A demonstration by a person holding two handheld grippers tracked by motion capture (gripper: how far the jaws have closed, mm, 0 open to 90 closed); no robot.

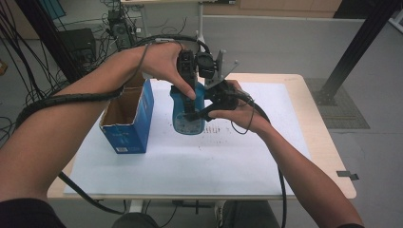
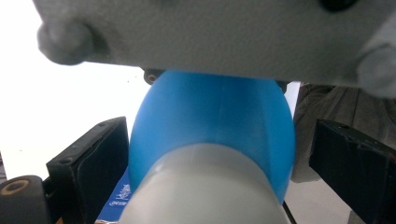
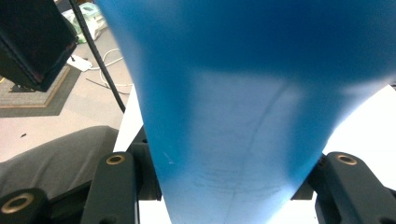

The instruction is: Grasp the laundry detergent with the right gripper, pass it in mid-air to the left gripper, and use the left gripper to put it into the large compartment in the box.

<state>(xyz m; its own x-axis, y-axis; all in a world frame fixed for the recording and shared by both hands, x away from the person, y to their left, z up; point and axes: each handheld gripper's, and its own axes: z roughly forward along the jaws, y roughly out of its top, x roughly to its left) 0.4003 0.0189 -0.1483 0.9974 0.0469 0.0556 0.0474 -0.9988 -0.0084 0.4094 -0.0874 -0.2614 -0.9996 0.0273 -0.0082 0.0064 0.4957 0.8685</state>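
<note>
Blue object [image 3: 243, 116] blurred, cut off at top; its label [image 2: 122, 193] print unreadable

The box [image 1: 127, 121] stands open on the left part of the table [image 1: 328, 156], just beside the blue bottle [image 1: 188, 114] that both grippers hold up over the middle; the gap between box and bottle is narrow. The left gripper [image 1: 190, 107] and right gripper [image 1: 202, 111] crowd the bottle from above and from the right. The white sheet [image 1: 190, 166] in front of them lies bare, and so does its right part, well apart from the box.
</note>
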